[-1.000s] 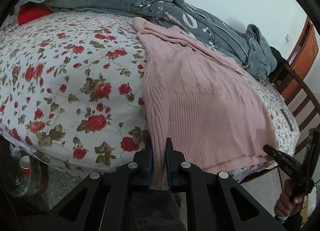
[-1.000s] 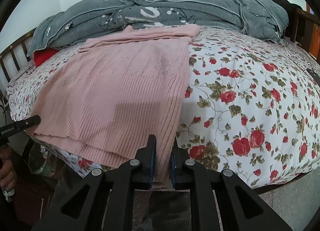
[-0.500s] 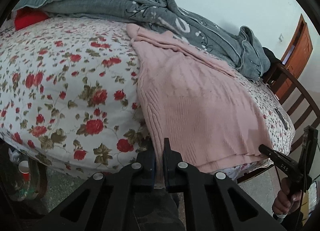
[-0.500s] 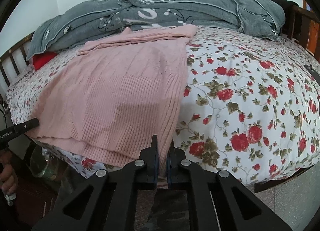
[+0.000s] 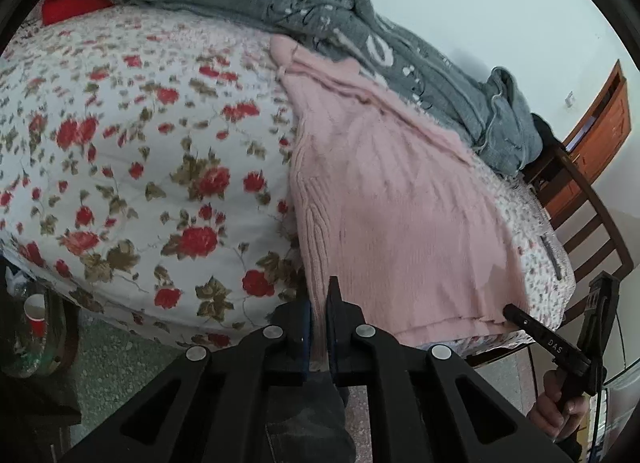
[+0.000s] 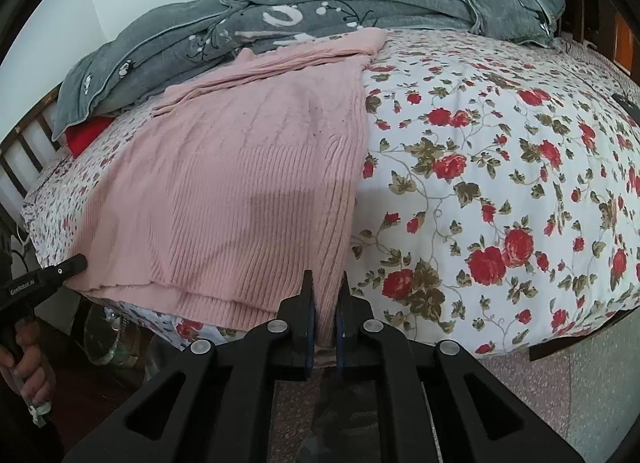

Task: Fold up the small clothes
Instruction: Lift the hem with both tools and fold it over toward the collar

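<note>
Nearest, at 6 o'clock in each wrist view: both tongs clamped tight on the hem of the pink knit sweater point(image 5: 400, 215). Left gripper point(image 5: 319, 303) pinches one bottom corner, knit visibly squeezed between the blue pads; right gripper point(image 6: 325, 299) pinches the opposite bottom corner the same way. Each tong also shows at the far edge of the other's view, around 4 o'clock from the left wrist, 8 o'clock from the right, with a hand on its handle

Sweater lies flat along the near edge of the bed, hem overhanging slightly, body running away toward 12 o'clock; sleeves look already folded in near the top. It rests on the rose-print bedspread point(image 6: 500, 183)

Farther, 12 to 1 o'clock: a heaped grey blanket point(image 6: 360, 3) just beyond the sweater's collar end

Step in hand, as judged: carry the hem up and over toward the collar. To do it well: lift both corners evenly, keep the hem taut between the tongs, lay it short of the blanket, release only once the edges line up
</note>
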`<state>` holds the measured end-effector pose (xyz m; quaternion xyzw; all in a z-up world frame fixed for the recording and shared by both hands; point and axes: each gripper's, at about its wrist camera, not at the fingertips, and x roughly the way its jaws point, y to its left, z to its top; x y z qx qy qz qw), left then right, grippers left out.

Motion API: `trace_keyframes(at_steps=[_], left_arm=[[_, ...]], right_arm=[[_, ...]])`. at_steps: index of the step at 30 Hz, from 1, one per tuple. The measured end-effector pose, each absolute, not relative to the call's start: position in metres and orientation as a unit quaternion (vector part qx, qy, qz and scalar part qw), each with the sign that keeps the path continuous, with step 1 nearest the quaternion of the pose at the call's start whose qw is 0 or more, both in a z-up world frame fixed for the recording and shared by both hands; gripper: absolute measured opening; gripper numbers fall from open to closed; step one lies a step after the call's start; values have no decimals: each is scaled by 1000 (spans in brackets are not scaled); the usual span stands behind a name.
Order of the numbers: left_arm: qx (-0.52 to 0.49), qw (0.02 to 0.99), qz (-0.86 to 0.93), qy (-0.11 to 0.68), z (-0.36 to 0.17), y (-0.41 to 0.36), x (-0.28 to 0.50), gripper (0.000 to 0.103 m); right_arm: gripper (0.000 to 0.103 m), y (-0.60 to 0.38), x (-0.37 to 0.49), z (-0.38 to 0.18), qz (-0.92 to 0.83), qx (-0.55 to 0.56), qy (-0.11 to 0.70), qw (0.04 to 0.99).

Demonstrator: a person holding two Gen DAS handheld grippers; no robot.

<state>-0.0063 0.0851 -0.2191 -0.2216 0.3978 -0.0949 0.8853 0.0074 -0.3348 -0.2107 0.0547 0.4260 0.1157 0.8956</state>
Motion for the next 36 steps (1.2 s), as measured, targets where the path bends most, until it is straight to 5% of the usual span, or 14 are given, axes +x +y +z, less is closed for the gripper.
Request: trace_keyframes(at_steps=[18,36], left_arm=[[-258,886,-108,371,-173,100,-2,7],[-254,896,-97,350,-145,100,0,7]], right_arm=[[6,-340,5,-132,137,97,357,919],[6,-344,14,-112,159,106,339,921]])
